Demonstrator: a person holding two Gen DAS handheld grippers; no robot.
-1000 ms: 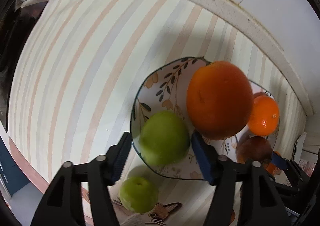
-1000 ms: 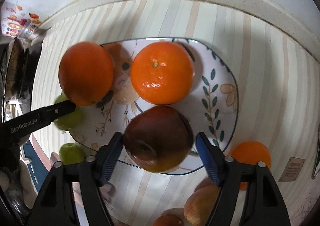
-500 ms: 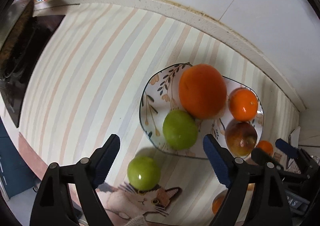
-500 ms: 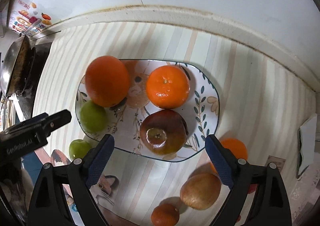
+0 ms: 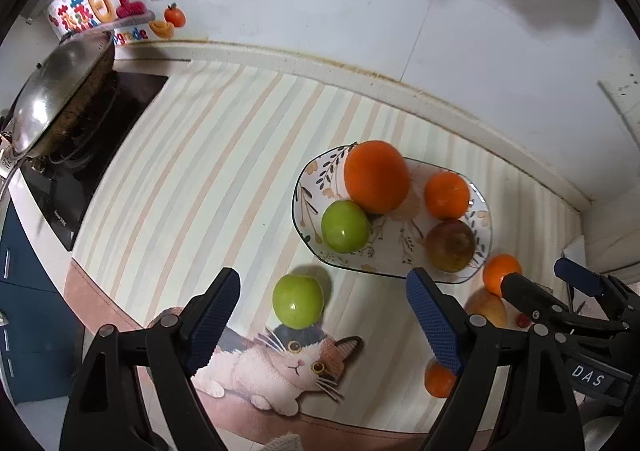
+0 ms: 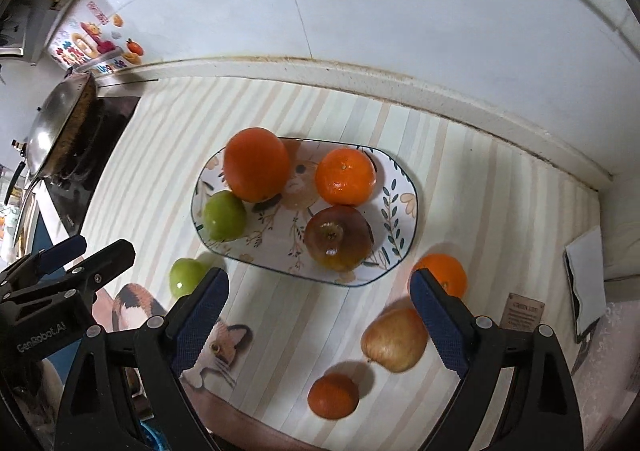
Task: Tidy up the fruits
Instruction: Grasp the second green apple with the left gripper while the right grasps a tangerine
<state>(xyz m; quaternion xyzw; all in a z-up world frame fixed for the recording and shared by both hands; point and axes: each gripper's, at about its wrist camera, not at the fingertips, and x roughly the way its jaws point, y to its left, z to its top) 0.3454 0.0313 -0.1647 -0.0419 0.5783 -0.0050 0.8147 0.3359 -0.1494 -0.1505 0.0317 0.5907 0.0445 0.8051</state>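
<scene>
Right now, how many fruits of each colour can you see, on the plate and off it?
Orange fruits: 4 (large orange, mandarin on the plate, mandarin beside the plate, small front mandarin)
Green apples: 2 (on the plate, on the mat)
Dark red apple: 1
Yellowish pale fruit: 1
Total: 8

Both grippers' jaws wide, empty
</scene>
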